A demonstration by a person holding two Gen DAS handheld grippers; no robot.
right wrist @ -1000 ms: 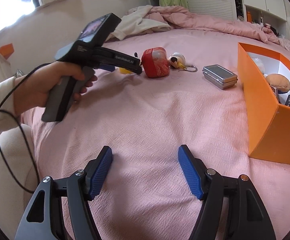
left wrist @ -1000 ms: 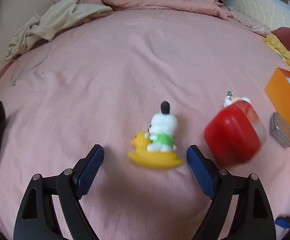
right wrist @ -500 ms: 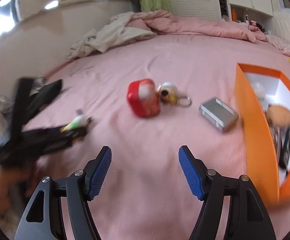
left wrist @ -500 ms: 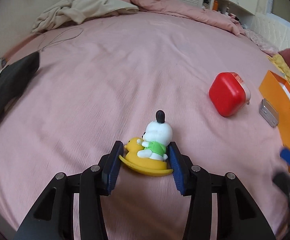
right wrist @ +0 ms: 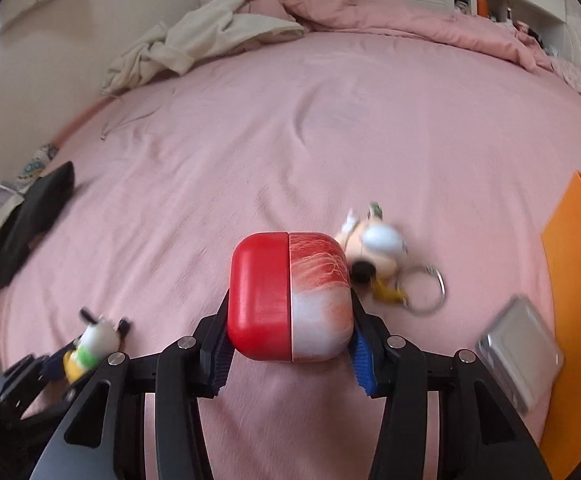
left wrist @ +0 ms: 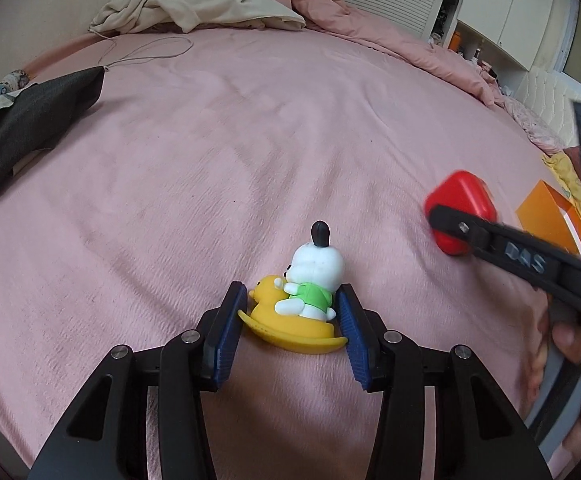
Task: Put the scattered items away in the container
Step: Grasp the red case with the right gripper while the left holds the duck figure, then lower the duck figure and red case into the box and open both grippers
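A white dog figure in a green shirt, riding a yellow duck rocker (left wrist: 296, 312), stands upright at lower centre of the left wrist view. The rounded case (right wrist: 289, 296) — half red, half clear — fills the lower centre of the right wrist view, a keyring figure (right wrist: 374, 248) touching its right side. A grey tin (right wrist: 520, 354) lies lower right beside the orange box (right wrist: 578, 280).

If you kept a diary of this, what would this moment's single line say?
left gripper: shut on duck toy | right gripper: closing around red case | both toys on bed | orange box: waiting
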